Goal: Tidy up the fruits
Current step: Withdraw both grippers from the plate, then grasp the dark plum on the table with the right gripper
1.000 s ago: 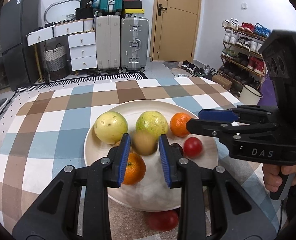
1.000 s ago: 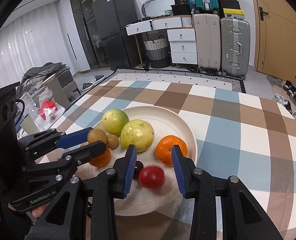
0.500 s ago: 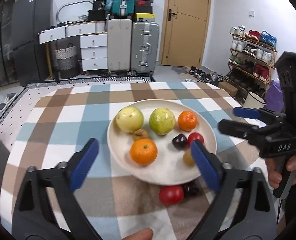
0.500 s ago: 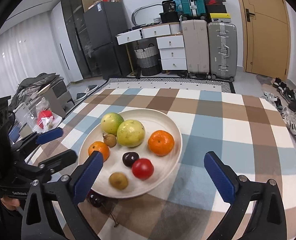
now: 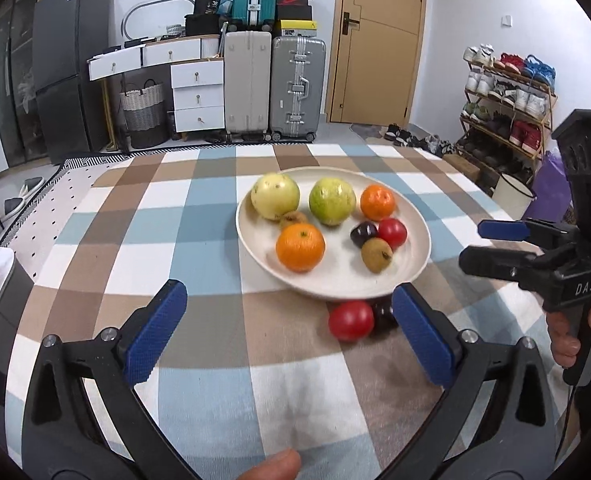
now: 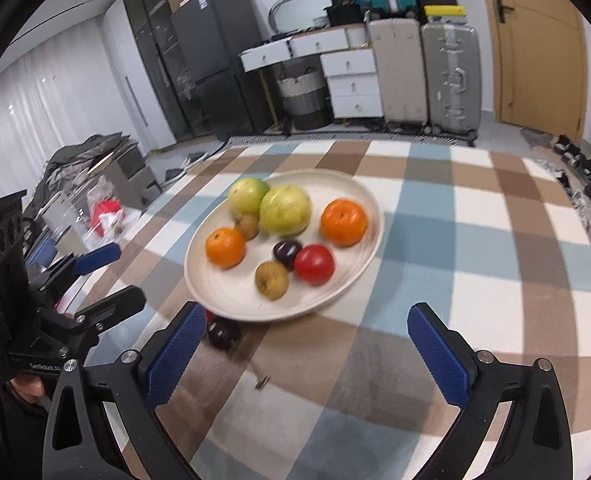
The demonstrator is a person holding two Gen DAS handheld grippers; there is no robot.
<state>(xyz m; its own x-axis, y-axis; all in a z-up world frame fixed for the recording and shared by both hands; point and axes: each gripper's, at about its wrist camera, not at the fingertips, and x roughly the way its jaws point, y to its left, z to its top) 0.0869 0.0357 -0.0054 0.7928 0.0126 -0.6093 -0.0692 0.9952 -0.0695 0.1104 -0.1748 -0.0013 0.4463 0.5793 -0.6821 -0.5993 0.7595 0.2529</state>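
A cream plate on the checked tablecloth holds two yellow-green fruits, two oranges, a dark plum, a red tomato and a brown kiwi. Just off its near rim lie a second red tomato and a dark plum. My left gripper is open wide and empty, short of the plate. My right gripper is likewise open and empty.
The checked cloth covers the whole table. Suitcases, white drawers and a wooden door stand beyond the far edge. A shoe rack is at the right. Clutter sits left of the table.
Both grippers opened wide and drew back from the plate. The left let go of the kiwi and the right let go of the red tomato; both now rest on the plate.
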